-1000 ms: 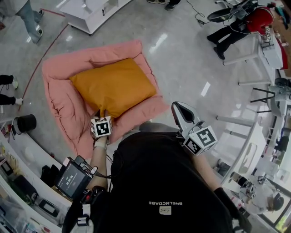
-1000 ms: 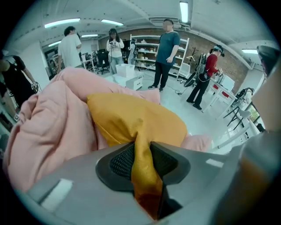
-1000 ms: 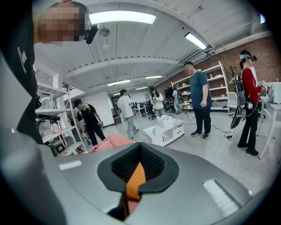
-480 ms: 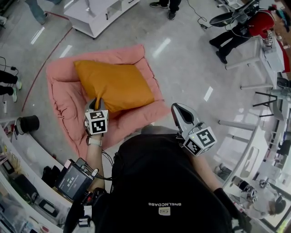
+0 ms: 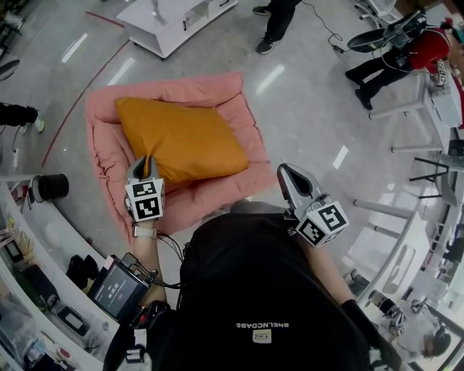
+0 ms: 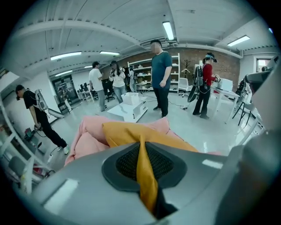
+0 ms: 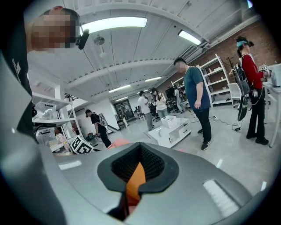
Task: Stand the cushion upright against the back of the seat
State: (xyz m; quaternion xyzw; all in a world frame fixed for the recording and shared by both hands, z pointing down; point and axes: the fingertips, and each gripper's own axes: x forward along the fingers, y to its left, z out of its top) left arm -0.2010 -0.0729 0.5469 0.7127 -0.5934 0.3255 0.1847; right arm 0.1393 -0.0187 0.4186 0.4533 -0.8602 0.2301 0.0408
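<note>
An orange cushion (image 5: 185,138) lies tilted on the pink floor seat (image 5: 109,116), its far edge toward the seat's raised back. My left gripper (image 5: 147,161) holds the cushion's near-left corner. In the left gripper view a strip of orange fabric (image 6: 142,162) is pinched between the dark pads, on which the jaws have just been closing. My right gripper (image 5: 284,171) hovers over the floor right of the seat, apart from the cushion. Its jaws stand together in the right gripper view (image 7: 139,165), with only a sliver of orange showing through the slit.
A white low cabinet (image 5: 174,22) stands beyond the seat, with a person (image 5: 279,18) beside it. A black bucket (image 5: 49,187) and cluttered shelving sit at the left. White desks and chairs (image 5: 428,87) stand at the right. Several people (image 6: 160,74) stand farther off.
My left gripper has risen with the cushion's corner in it. The cushion's near edge has lifted off the seat and tipped toward the back. The right gripper has stayed put.
</note>
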